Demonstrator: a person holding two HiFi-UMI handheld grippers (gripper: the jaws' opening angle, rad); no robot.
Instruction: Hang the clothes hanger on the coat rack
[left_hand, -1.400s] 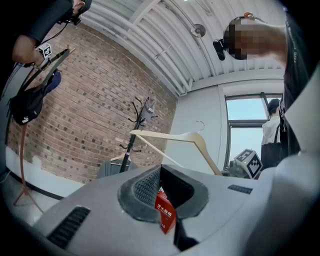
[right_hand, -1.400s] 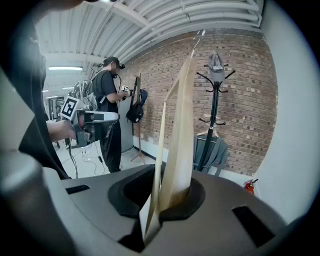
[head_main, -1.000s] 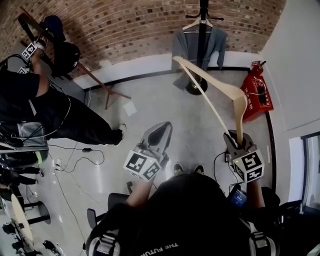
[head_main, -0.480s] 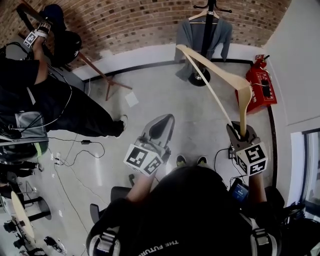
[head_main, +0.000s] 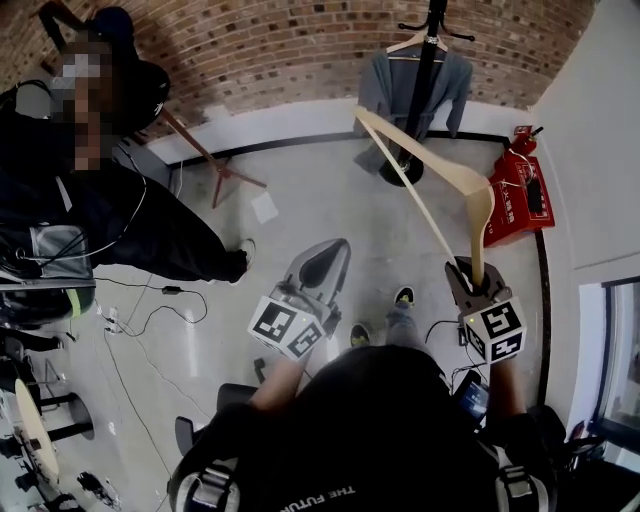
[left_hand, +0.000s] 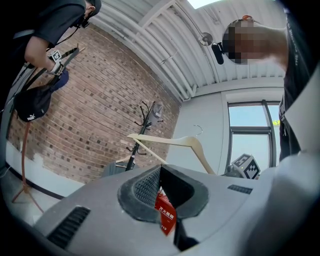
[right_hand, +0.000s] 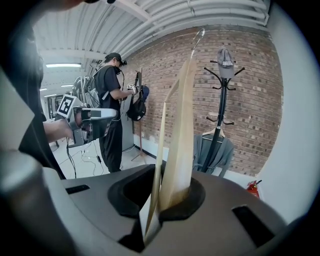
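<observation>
A light wooden clothes hanger (head_main: 440, 170) sticks up and forward out of my right gripper (head_main: 470, 272), which is shut on one end of it. In the right gripper view the hanger (right_hand: 182, 125) rises from between the jaws, its metal hook at the top. The black coat rack (head_main: 428, 60) stands ahead by the brick wall, some way beyond the hanger's tip, and carries a grey garment (head_main: 400, 95) on another hanger. My left gripper (head_main: 328, 250) is held level at the left, shut with nothing in it. From the left gripper view the hanger (left_hand: 170, 142) and rack (left_hand: 142, 125) show ahead.
A person in black (head_main: 90, 200) stands at the left with gear. A red fire extinguisher box (head_main: 515, 195) lies by the right wall. Wooden stand legs (head_main: 215, 165), a white sheet (head_main: 263, 207) and cables (head_main: 150, 310) are on the floor to the left.
Both grippers have moved forward toward the coat rack, the right one carrying the hanger. The wearer's foot has stepped ahead. Neither grip has altered.
</observation>
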